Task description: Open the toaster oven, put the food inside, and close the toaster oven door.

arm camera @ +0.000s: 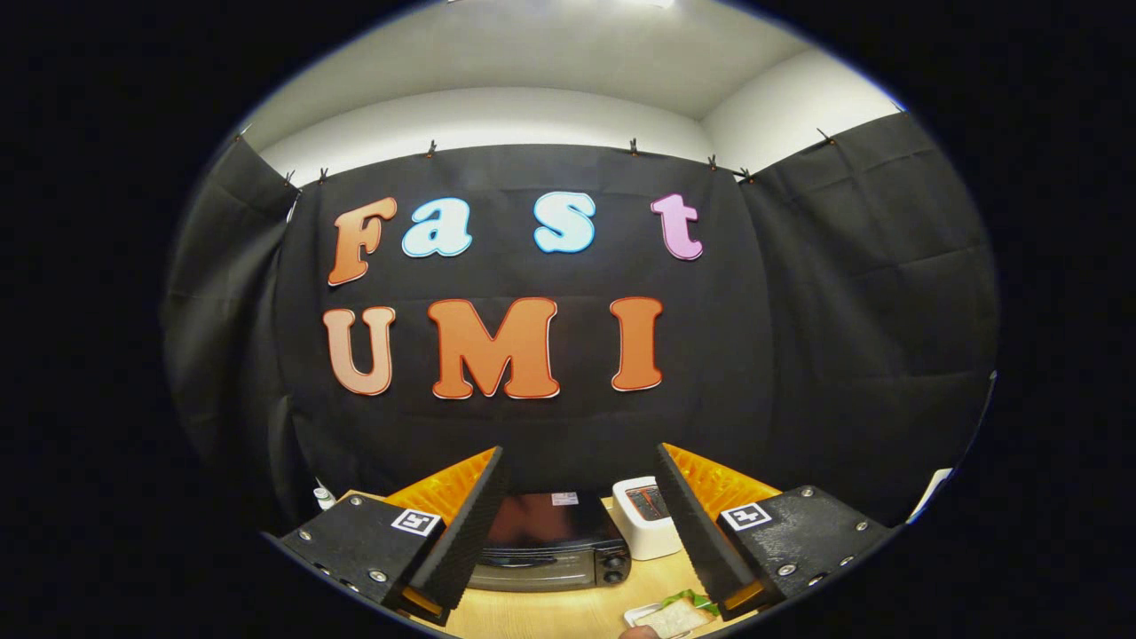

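My gripper (581,475) is held high above the table and stands open, with nothing between its fingers. Below and ahead, seen through the gap between the fingers, sits a dark toaster oven (550,541) with its door shut and two knobs at its right side. Nearer to me, close to the right finger, a sandwich with green lettuce (682,612) lies on a small white plate (641,612).
A white pop-up toaster (646,516) stands to the right of the toaster oven. The wooden table (568,612) carries everything. A small white bottle (325,497) stands at the table's far left corner against the black cloth wall.
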